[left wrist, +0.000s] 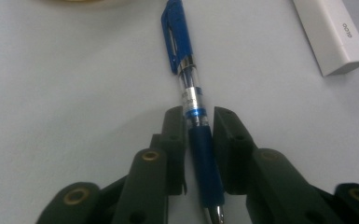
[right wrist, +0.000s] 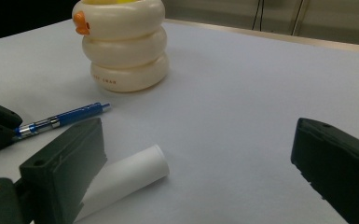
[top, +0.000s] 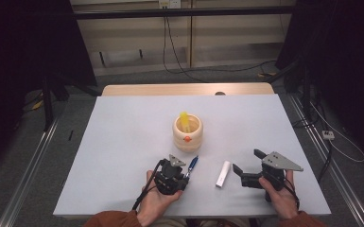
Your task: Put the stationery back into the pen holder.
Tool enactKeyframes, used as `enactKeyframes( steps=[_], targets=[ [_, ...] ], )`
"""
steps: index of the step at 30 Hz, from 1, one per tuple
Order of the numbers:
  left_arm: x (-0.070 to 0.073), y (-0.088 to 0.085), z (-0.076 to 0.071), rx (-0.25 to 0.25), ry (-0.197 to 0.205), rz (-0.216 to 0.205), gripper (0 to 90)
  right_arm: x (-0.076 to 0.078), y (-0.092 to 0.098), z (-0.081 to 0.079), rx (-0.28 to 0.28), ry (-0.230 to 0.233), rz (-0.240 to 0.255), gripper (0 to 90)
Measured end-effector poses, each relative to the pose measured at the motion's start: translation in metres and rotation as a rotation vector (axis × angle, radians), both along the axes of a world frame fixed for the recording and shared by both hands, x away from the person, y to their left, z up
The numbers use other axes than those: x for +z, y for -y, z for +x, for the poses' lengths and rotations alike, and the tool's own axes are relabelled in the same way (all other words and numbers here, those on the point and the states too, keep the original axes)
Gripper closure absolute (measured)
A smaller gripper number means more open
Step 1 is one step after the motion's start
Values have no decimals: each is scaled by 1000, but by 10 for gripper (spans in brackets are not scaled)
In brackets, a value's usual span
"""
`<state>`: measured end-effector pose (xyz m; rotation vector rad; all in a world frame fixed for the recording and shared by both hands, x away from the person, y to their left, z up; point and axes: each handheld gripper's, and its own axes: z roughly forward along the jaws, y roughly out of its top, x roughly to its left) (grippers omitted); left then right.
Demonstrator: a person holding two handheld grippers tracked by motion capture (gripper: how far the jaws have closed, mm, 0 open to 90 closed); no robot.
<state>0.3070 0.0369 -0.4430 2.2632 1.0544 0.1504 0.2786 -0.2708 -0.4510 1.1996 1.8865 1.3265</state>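
A: Pen (left wrist: 192, 100) is the prize here, blue, lying flat on the grey counter (top: 123, 142) at about five o'clock from the cream ring-shaped holder (top: 187, 133), near it but apart.

B: And the left claw (top: 187, 176) is right on it. In the left gripper view the two black jaws stand on either side of the dark blue grip section, pressed in against the barrel. That's a closed grip on the pen, low down near the writing tip.

A: Right claw (top: 244, 166)?

B: Jaws spread wide, nothing between them. It sits at roughly three o'clock from the pen, with the white rectangular case (top: 223, 174) lying on the counter just off its left jaw.

A: The holder already has something yellow (top: 185, 119) sticking up out of it.

B: So I'd read this as the pick-up, with the pen bound for that holder. The catch: the grip is far toward the tip, so the long cap end will want to sag or swing when it comes off the counter.

A: What makes it clean?

B: Lift straight and slowly, keep the squeeze even, and let the clip end clear before tilting. Then bring it upright over the mouth at twelve o'clock, staying clear of the rim and that yellow piece.
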Motion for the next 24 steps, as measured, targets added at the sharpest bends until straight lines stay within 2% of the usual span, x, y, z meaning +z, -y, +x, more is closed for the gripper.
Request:
enactKeyframes(
  steps=[3, 4, 6, 8, 13, 18, 23, 24],
  targets=[
    [0, 1, 0, 17, -7, -9, 776, 0, 0, 0, 0, 0, 1, 25],
    [0, 0, 1, 13, -7, 5, 778, 0, 0, 0, 0, 1, 0, 25],
    [1, -2, 3, 8, -32, -10, 783, 0, 0, 0, 0, 0, 1, 25],
    [1, -2, 4, 18, -32, -11, 793, 0, 0, 0, 0, 0, 1, 25],
    [2, -5, 6, 0, -63, -24, 799, 0, 1, 0, 2, 2, -1, 25],
    [3, -14, 11, -16, -94, -72, 800, 0, 0, 0, 3, 3, -1, 25],
    [9, -21, 15, -22, -87, -116, 800, 0, 0, 0, 2, 0, 1, 25],
    [11, -23, 15, -28, -86, -110, 800, 0, 0, 0, 3, 0, 0, 25]
  ],
)
